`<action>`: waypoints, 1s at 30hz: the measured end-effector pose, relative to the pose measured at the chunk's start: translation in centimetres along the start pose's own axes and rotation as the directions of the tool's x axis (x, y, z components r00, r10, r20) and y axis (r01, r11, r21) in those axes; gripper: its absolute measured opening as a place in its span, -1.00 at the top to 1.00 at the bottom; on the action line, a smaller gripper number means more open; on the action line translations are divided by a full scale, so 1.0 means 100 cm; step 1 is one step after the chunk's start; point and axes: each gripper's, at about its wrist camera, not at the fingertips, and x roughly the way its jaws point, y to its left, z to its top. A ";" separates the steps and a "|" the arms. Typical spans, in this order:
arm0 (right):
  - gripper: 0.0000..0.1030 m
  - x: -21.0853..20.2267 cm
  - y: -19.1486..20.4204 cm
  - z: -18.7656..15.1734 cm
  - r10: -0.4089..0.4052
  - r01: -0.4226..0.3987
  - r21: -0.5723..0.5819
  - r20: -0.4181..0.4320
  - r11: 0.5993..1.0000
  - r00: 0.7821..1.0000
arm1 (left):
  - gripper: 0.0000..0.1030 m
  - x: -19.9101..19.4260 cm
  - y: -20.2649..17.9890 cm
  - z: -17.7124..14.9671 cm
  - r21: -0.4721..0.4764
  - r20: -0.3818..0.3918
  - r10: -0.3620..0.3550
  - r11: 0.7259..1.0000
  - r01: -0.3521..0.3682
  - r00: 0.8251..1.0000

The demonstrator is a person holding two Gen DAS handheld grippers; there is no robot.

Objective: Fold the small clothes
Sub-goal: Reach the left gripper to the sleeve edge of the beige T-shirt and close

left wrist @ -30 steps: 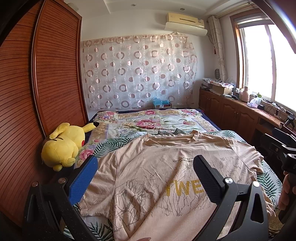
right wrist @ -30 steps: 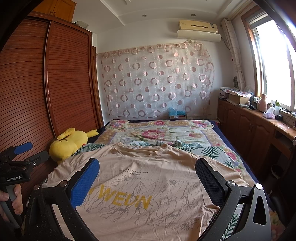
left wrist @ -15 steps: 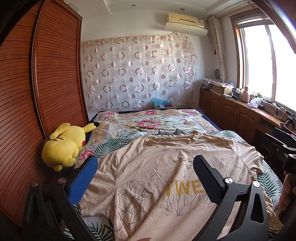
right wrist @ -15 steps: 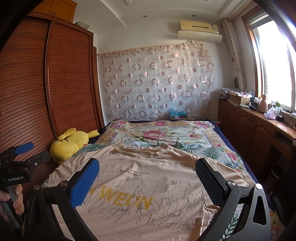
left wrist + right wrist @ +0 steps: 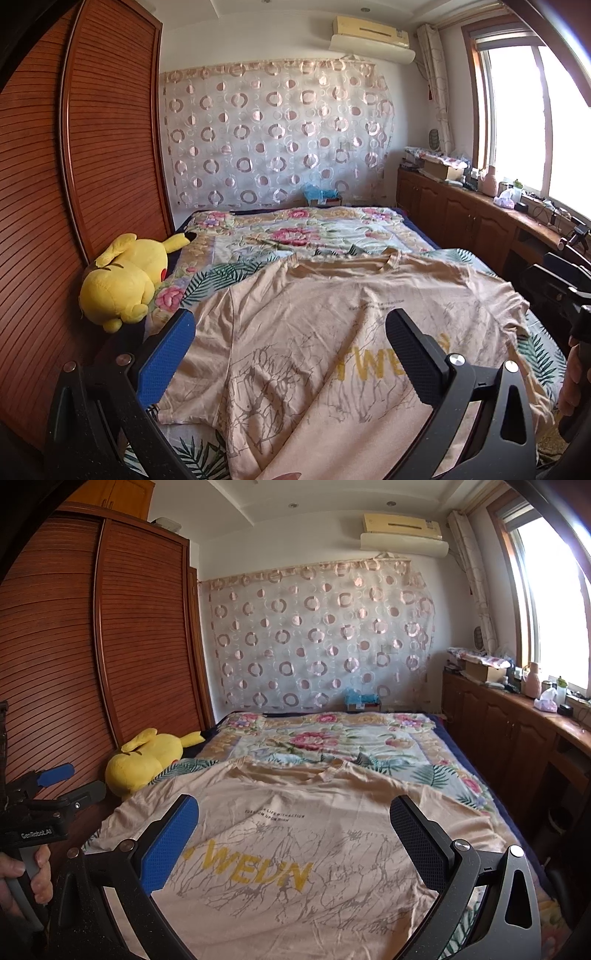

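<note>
From the left wrist view, the left tongs (image 5: 288,354) are spread wide and hold nothing. They hang over a big tan shirt (image 5: 325,339) that lies flat on the bed (image 5: 317,236). The shirt has yellow letters and grey lines on it. A yellow plush toy (image 5: 125,280) sits at the left edge of the bed, by the brown wardrobe (image 5: 92,166). A hand (image 5: 574,376) shows at the right edge.

From the right wrist view, the right tongs (image 5: 293,843) are wide too, with nothing between them. The shirt (image 5: 295,834) is spread out under them, collar at the far end. A cardboard box (image 5: 480,670) sits on the wooden bench (image 5: 517,716) by the window; what is in it is too small to tell.
</note>
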 end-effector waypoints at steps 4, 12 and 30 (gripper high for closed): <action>-1.00 0.007 0.000 -0.001 0.008 -0.008 -0.008 -0.021 1.000 1.000 | -1.00 0.013 0.018 -0.004 -0.012 -0.036 0.010 1.000 -0.010 0.999; -1.00 0.014 0.003 0.001 0.036 -0.037 -0.034 -0.047 0.999 0.998 | -1.00 0.030 0.039 -0.014 -0.021 -0.068 0.050 0.998 -0.052 0.996; -1.00 0.046 0.018 0.000 0.185 -0.202 -0.093 -0.168 0.975 0.968 | -1.00 0.063 0.103 -0.044 -0.021 -0.180 0.097 0.994 -0.103 0.979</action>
